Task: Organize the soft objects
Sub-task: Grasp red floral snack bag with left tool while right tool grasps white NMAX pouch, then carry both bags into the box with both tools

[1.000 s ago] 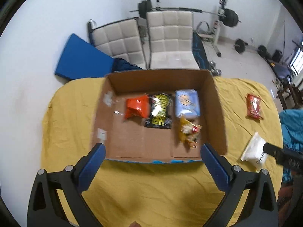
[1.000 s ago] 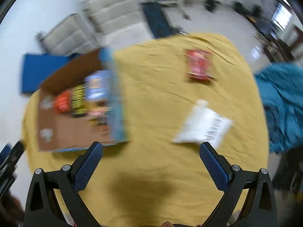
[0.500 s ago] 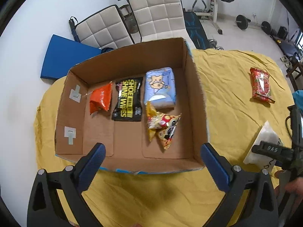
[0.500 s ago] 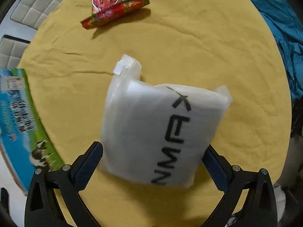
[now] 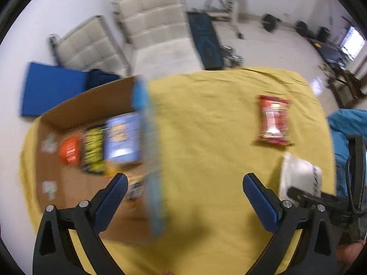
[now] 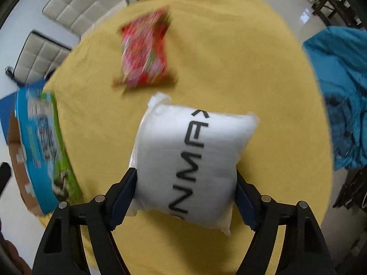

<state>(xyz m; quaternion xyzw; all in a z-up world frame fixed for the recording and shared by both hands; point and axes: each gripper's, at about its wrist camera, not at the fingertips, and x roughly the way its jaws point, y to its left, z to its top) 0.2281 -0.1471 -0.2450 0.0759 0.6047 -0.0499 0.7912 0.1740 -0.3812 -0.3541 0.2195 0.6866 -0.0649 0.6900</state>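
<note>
A round table under a yellow cloth (image 5: 206, 137) fills both views and anchors everything else. A brown cardboard box (image 5: 75, 105) sits on the cloth's left part, its printed blue and green outer side (image 6: 39, 146) facing the middle of the table; inside it, blurred, lie 3 packets side by side: an orange one (image 5: 68, 152), a black and yellow one (image 5: 94, 151) and a pale blue one (image 5: 122, 141). On the right part of the cloth, well apart from the box, the right gripper (image 6: 185, 194) pinches a white soft pack (image 6: 192, 162) with black lettering between its 2 blue fingers (image 6: 123, 194). A red snack packet (image 5: 274, 121) lies flat on the cloth just beyond that pack. The left gripper (image 5: 184, 202) hovers over the cloth near the box's right wall, its jaws spread wide and holding nothing.
</note>
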